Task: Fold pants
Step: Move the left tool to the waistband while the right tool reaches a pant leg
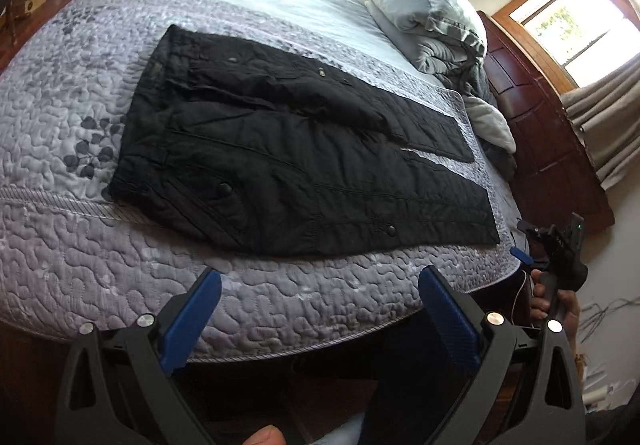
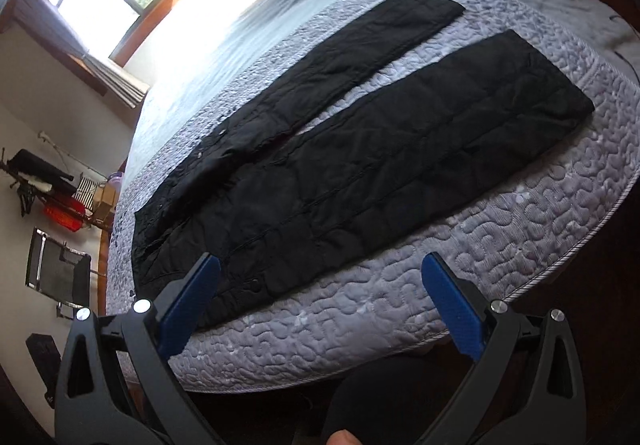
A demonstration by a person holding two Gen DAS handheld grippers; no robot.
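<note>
Bed with grey quilted coverlet (image 1: 60, 245): black quilted pants (image 1: 280, 173) lie flat, legs parted. Left claw (image 1: 320, 285) and right claw (image 2: 320, 273) spread, empty, near bed edge. Pinch near leg's outer seam, lift evenly.

Black pants (image 1: 288, 161) flat on quilt (image 1: 80, 265), left gripper (image 1: 320, 285) fingers (image 1: 192, 321) apart

Black quilted pants (image 1: 304, 161) lie flat, unfolded, legs spread apart.
</note>
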